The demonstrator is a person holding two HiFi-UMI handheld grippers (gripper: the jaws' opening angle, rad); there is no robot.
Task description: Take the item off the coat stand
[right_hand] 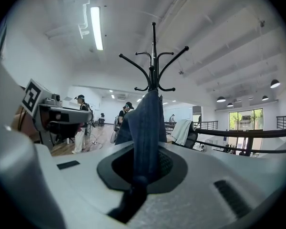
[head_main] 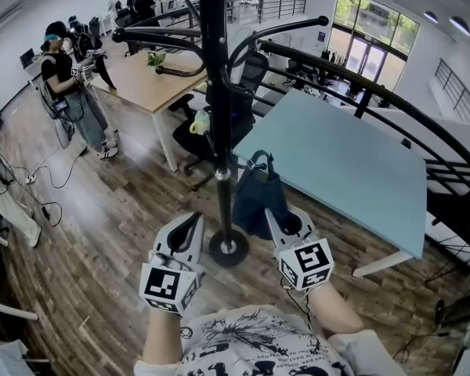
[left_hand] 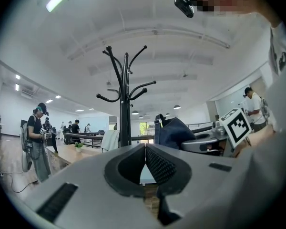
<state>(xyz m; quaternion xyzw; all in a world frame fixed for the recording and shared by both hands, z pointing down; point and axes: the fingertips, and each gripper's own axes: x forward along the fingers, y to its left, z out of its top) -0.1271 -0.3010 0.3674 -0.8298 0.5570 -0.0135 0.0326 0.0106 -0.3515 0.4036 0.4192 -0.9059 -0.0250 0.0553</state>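
The black coat stand (head_main: 216,92) rises from its round base (head_main: 229,247) on the wood floor. Just right of its pole is a dark blue bag (head_main: 254,198) with its loop handle up. My right gripper (head_main: 272,216) is shut on the bag's fabric (right_hand: 148,128), which fills the space between its pads. In the left gripper view the bag (left_hand: 174,130) sits to the right of the pole (left_hand: 126,104), below the hooks. My left gripper (head_main: 194,224) is left of the base, shut, with nothing between its jaws (left_hand: 145,159).
A light blue table (head_main: 352,163) stands close on the right, behind the bag. A wooden table (head_main: 141,81) and a black office chair (head_main: 211,131) are beyond the stand. A person (head_main: 66,84) stands at the far left. Black railings (head_main: 376,92) cross the right side.
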